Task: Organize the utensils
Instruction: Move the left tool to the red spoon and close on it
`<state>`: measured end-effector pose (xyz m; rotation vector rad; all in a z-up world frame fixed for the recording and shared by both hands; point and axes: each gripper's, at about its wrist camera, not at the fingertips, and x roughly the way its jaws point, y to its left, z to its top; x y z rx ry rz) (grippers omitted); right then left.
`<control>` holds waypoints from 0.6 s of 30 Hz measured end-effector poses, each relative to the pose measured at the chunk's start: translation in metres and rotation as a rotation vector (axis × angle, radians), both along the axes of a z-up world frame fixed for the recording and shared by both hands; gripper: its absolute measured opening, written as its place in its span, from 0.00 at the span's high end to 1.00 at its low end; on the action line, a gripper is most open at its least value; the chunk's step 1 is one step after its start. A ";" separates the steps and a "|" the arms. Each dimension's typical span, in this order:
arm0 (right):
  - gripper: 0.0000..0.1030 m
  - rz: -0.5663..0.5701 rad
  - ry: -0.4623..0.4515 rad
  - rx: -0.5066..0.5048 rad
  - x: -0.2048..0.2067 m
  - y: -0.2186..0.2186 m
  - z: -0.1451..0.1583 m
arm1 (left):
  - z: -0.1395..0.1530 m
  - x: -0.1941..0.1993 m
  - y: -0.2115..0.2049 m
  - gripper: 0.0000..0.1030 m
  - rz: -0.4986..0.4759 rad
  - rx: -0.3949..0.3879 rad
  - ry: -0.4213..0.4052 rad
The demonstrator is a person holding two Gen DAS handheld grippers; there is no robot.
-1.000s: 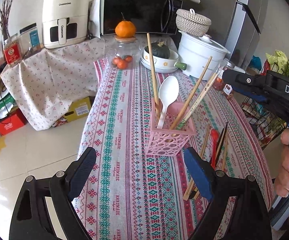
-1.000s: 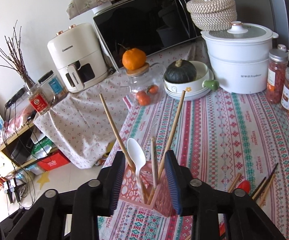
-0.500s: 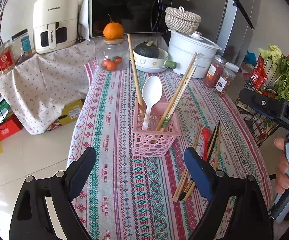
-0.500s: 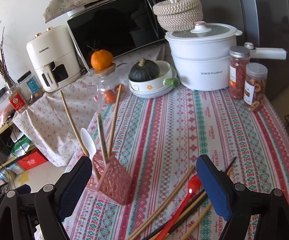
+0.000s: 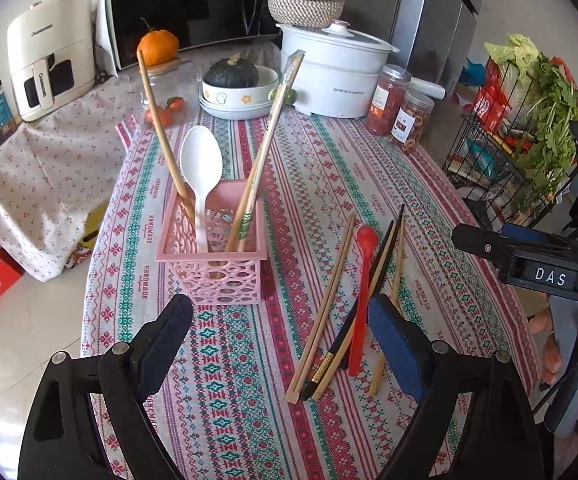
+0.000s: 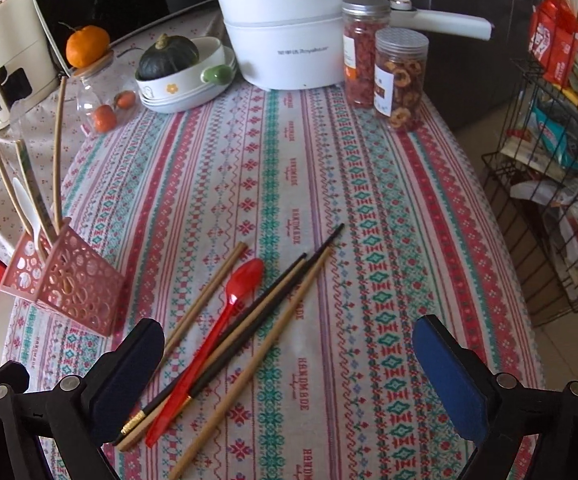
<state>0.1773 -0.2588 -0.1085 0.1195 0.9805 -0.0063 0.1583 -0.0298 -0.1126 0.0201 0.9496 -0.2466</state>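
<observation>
Surface: striped patterned tablecloth point(image 6: 329, 184) over a table.
Holder: pink perforated plastic basket point(image 5: 213, 264) holds a white plastic spoon point(image 5: 201, 168) and wooden chopsticks point(image 5: 267, 136) (all leaning).
Loose: red plastic spoon point(image 6: 225, 312), black chopsticks point(image 6: 273, 292) and more wooden ones lie beside the basket.
Left gripper point(image 5: 281, 344): jaws apart, empty.
Right gripper point(image 6: 289, 368): jaws opening, empty, above loose utensils.
Behind: white lidded pot point(image 6: 289, 24), two jars.

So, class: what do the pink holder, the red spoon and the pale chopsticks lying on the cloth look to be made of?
Pink holder: likely moulded plastic, matte, punched with round holes.
Red spoon: plastic, glossy and translucent.
Pale chopsticks: probably bamboo or wood, tan and dull.
</observation>
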 end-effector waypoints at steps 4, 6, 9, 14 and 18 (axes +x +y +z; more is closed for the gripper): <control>0.01 -0.022 0.031 -0.025 -0.001 -0.015 -0.006 | -0.006 0.007 -0.028 0.11 -0.066 0.010 0.061; 0.01 -0.038 0.035 -0.036 -0.002 -0.024 -0.006 | -0.008 0.011 -0.042 0.11 -0.097 0.005 0.085; 0.01 -0.075 0.059 -0.022 -0.001 -0.041 -0.009 | -0.012 0.020 -0.063 0.12 -0.134 0.005 0.124; 0.00 -0.112 0.098 0.043 0.002 -0.067 -0.017 | -0.019 0.039 -0.092 0.21 -0.157 0.019 0.151; 0.01 -0.114 0.123 0.030 0.005 -0.076 -0.024 | -0.034 0.061 -0.105 0.38 -0.158 0.033 0.195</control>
